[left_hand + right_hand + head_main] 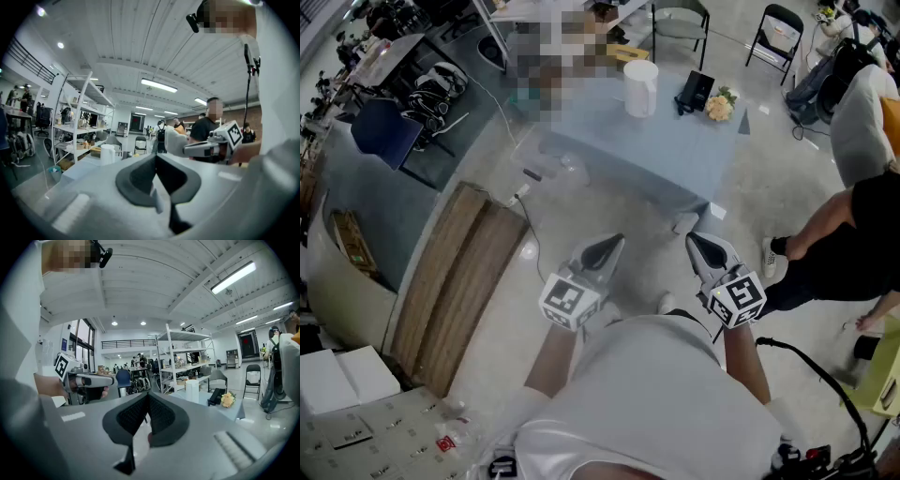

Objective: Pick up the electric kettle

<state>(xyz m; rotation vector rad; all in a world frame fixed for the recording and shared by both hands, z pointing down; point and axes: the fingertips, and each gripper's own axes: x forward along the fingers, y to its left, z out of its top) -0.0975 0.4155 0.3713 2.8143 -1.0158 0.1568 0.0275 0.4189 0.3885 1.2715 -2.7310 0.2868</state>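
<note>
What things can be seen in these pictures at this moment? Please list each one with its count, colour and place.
electric kettle: one, white, on the far part of the table
table: one, grey-blue, ahead of the person
black device: one, on the table right of the kettle; kind unclear
flower bunch: one, yellow-cream, near the table's right corner
chairs: two, dark frames, beyond the table
wooden boards: two, brown, on the floor at left
shelving rack: one, white, behind the table
bystander: one, black clothes, at right
left gripper: one, grey, shut, empty
right gripper: one, grey, shut, empty
</note>
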